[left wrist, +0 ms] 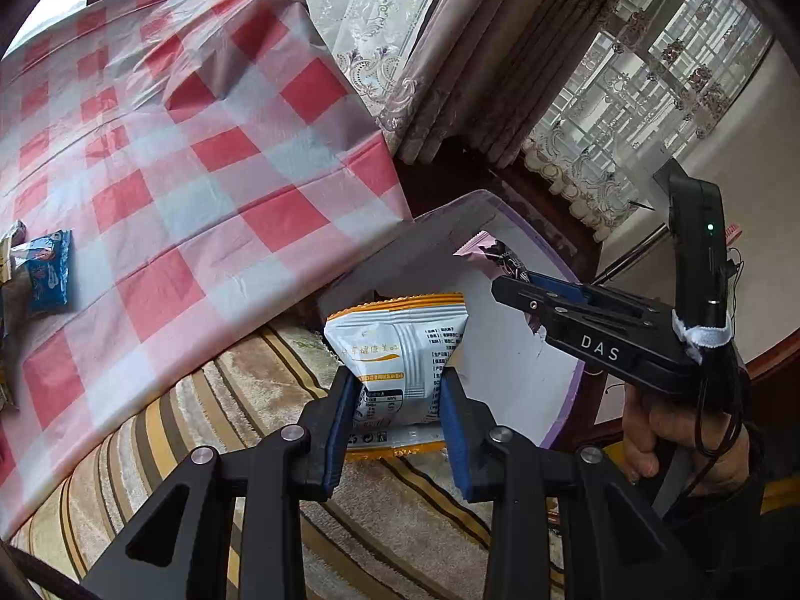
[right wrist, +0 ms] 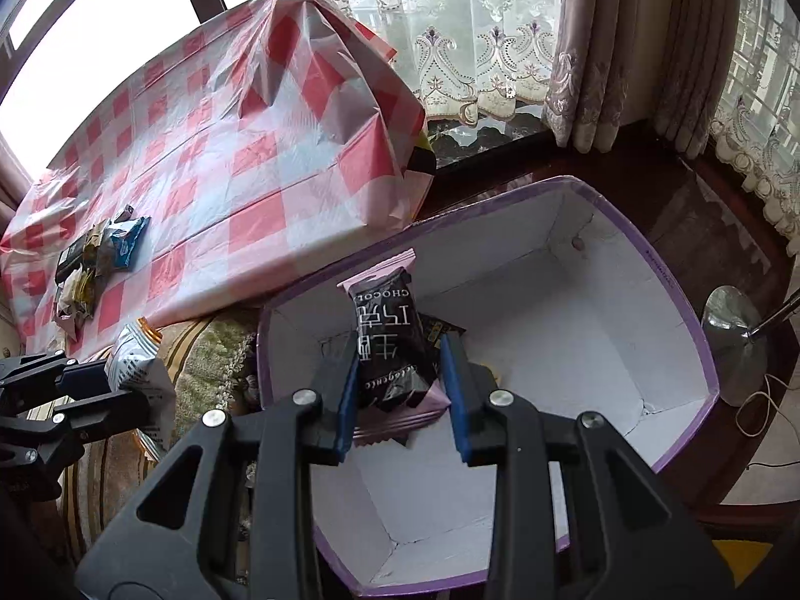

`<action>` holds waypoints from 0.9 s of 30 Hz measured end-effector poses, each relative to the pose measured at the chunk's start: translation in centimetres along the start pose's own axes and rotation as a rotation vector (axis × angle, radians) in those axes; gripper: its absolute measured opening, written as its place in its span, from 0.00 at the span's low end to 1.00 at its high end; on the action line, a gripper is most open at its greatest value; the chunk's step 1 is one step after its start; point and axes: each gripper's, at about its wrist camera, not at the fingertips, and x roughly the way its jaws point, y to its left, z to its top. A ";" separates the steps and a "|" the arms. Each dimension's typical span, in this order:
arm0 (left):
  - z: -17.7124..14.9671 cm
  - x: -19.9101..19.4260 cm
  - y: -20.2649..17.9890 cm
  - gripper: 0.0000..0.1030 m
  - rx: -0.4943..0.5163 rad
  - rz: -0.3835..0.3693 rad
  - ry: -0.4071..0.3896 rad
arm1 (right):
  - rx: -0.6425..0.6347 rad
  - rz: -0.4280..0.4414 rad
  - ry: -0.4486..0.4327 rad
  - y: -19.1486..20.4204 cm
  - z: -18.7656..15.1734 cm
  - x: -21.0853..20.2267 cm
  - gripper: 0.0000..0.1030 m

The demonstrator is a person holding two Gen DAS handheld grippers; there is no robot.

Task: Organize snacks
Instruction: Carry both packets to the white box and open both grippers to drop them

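Note:
My left gripper [left wrist: 400, 390] is shut on a white and orange snack packet [left wrist: 400, 350], held above the striped cushion beside the box; the same packet [right wrist: 135, 365] shows at the left of the right wrist view. My right gripper [right wrist: 400, 375] is shut on a black and pink chocolate packet [right wrist: 390, 335], hanging over the open purple-edged white box [right wrist: 665, 270]. In the left wrist view that right gripper [left wrist: 505, 270] reaches over the box [left wrist: 505, 355] with the pink packet end [left wrist: 482, 250] showing. Something dark and yellow lies in the box behind the chocolate packet, mostly hidden.
A table with a red and white checked cloth [left wrist: 200, 160] stands left of the box, with a pile of snack packets [right wrist: 95, 260] on it, a blue one [left wrist: 47, 270] among them. A striped cushion [left wrist: 250, 450] lies below. Curtains, a dark wooden sill and a lamp base [right wrist: 735, 350] stand behind and right.

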 end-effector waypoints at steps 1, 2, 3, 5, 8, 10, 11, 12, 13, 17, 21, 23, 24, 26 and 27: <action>0.0 0.2 -0.5 0.33 0.012 -0.006 0.007 | 0.011 -0.007 0.001 -0.5 -0.1 0.0 0.33; 0.0 0.5 -1.0 0.33 0.023 -0.014 0.013 | 0.020 -0.016 0.001 -1.1 -0.2 0.0 0.33; -0.1 0.6 -1.6 0.34 0.034 -0.023 0.019 | 0.027 -0.025 0.001 -1.5 -0.3 -0.1 0.33; -0.1 1.0 -2.5 0.34 0.055 -0.043 0.032 | 0.044 -0.041 0.000 -2.4 -0.5 -0.3 0.34; -0.2 1.7 -3.7 0.35 0.080 -0.071 0.056 | 0.065 -0.070 0.001 -3.3 -0.6 -0.7 0.37; -0.3 2.1 -4.4 0.43 0.098 -0.098 0.079 | 0.072 -0.090 0.000 -3.5 -0.5 -1.0 0.42; -0.4 2.2 -4.6 0.52 0.108 -0.099 0.086 | 0.076 -0.087 -0.006 -3.7 -0.5 -1.2 0.43; -0.4 2.2 -4.8 0.56 0.116 -0.092 0.085 | 0.079 -0.083 -0.010 -3.7 -0.4 -1.4 0.43; -0.5 2.1 -4.8 0.57 0.118 -0.089 0.080 | 0.078 -0.082 -0.013 -3.6 -0.3 -1.5 0.45; -0.5 1.4 -3.9 0.58 0.076 -0.078 0.050 | 0.063 -0.078 -0.017 -2.9 0.0 -1.5 0.47; -0.6 0.0 -2.5 0.58 0.020 -0.052 -0.025 | 0.037 -0.064 -0.024 -1.6 0.2 -1.7 0.47; -0.6 -0.9 -1.8 0.58 0.004 -0.036 -0.072 | 0.022 -0.054 -0.031 -0.6 0.3 -1.8 0.47; -0.6 -1.4 -1.4 0.58 -0.006 -0.030 -0.095 | 0.014 -0.048 -0.033 0.0 0.4 -1.8 0.47; -0.6 -2.2 -0.6 0.58 -0.031 -0.009 -0.128 | -0.009 -0.029 -0.040 1.4 0.6 -1.9 0.47; -0.7 -2.6 -0.2 0.58 -0.041 0.012 -0.137 | -0.022 -0.019 -0.043 2.2 0.7 -1.9 0.47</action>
